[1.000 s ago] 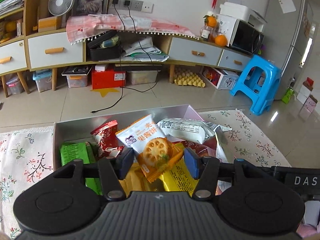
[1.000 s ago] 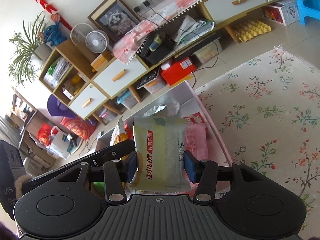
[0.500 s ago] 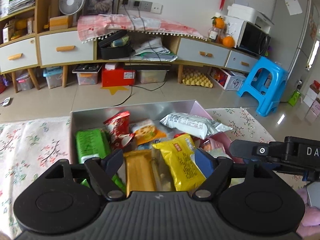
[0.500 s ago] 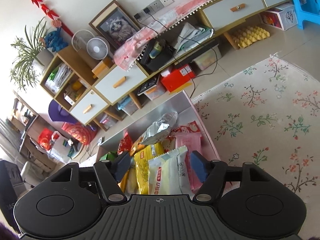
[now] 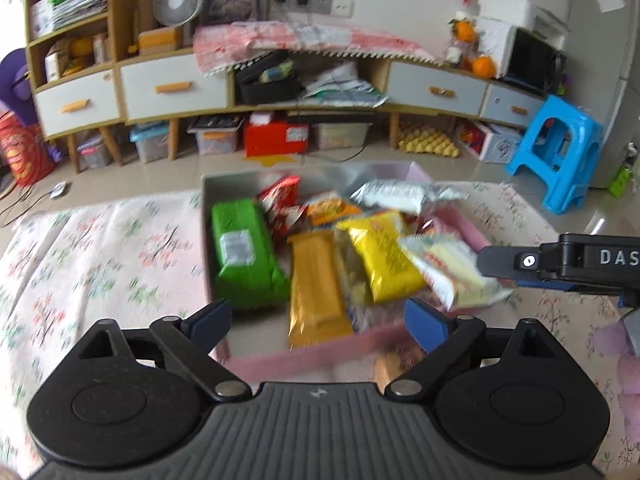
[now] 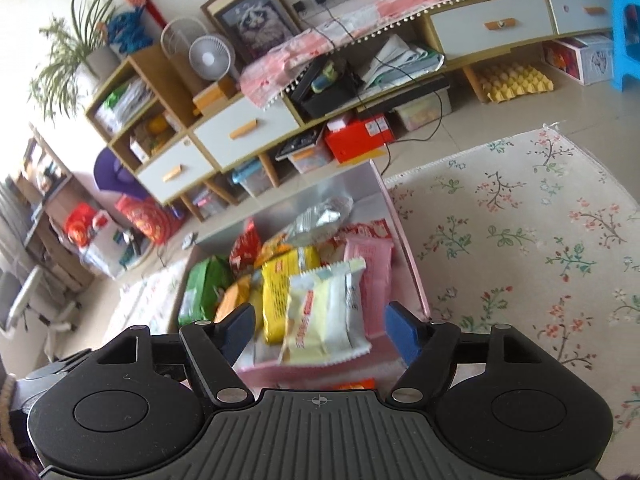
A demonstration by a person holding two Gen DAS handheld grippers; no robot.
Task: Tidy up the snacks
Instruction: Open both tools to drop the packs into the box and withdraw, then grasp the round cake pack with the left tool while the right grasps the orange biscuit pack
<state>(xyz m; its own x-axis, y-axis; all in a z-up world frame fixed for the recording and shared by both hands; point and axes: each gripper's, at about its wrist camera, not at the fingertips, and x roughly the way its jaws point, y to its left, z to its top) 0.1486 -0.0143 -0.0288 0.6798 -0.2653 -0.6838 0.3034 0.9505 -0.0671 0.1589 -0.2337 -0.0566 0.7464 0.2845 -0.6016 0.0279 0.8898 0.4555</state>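
We see a box (image 5: 224, 196) of snacks sitting on a rug (image 5: 100, 248) on the floor. Inside it, a large packet (image 5: 244, 256) lies along the left wall, two long packets (image 5: 316, 288) side by side in the middle, and a flat packet (image 6: 324, 312) at the near right, seemingly on top of the others. A crinkled bag (image 5: 396, 194) lies at the back. Behind the box, across bare floor, a long cabinet (image 5: 176, 88) lines the wall, with storage bins (image 5: 148, 146) under it. A stool (image 5: 560, 152) stands to the right, beyond the rug.
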